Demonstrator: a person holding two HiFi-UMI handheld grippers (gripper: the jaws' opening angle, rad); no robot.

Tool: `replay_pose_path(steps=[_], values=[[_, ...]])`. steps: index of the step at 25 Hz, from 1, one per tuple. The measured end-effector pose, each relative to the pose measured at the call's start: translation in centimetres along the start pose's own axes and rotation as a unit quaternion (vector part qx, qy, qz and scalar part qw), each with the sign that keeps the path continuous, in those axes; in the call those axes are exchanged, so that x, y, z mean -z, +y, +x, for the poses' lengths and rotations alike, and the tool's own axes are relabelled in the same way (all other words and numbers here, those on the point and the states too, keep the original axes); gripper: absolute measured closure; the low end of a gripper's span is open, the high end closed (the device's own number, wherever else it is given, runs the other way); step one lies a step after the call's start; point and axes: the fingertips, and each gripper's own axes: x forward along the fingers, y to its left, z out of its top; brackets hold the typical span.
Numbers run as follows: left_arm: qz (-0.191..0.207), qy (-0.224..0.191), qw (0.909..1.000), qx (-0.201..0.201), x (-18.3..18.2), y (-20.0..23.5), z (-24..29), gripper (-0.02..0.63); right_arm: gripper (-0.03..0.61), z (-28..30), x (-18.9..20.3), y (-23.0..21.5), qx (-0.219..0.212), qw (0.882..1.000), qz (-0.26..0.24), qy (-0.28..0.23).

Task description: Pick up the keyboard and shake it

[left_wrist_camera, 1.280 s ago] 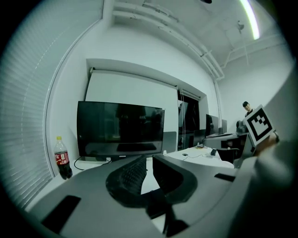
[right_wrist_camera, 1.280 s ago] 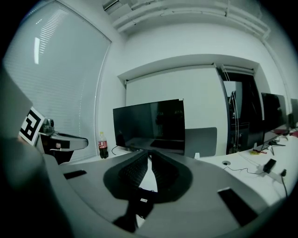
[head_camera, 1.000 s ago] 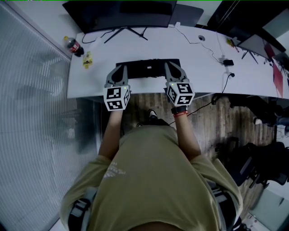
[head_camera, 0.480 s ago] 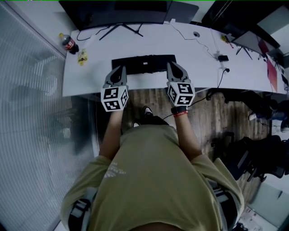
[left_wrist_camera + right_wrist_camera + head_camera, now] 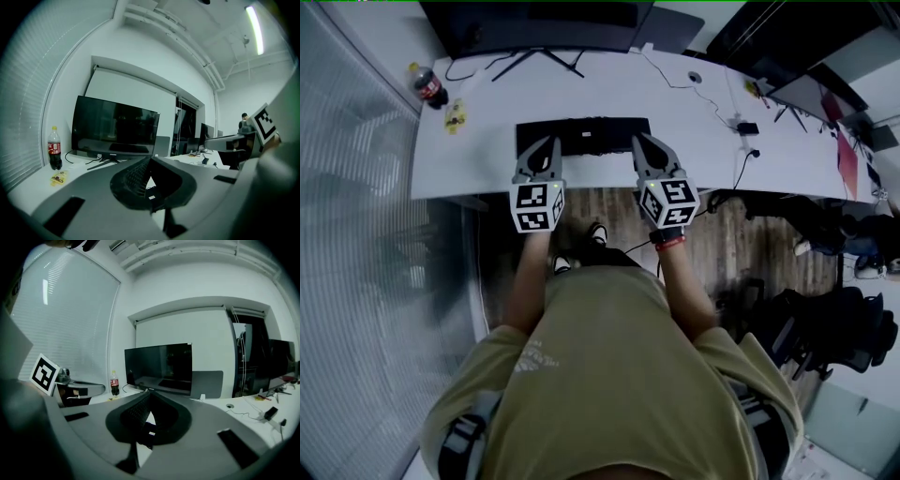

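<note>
Both forearms stretch forward side by side; left gripper (image 5: pixel 547 142) and right gripper (image 5: pixel 640 141), both closed and empty, point at the keyboard's (image 5: pixel 586 134) near edge on the counter (image 5: pixel 694 131).

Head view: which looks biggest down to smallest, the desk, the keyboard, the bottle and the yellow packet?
From largest to smallest:
1. the desk, by far the largest
2. the keyboard
3. the bottle and the yellow packet: both look tiny and nearly alike, so I won't rank them.
</note>
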Motion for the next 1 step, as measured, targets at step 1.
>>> replay_pose_path(steps=[1], values=[[0.001,-0.001,1.0000,0.004,-0.15,-0.04,0.30,0.595,0.555,0.16,-0.07,0.20,-0.009,1.000,0.003,-0.001]])
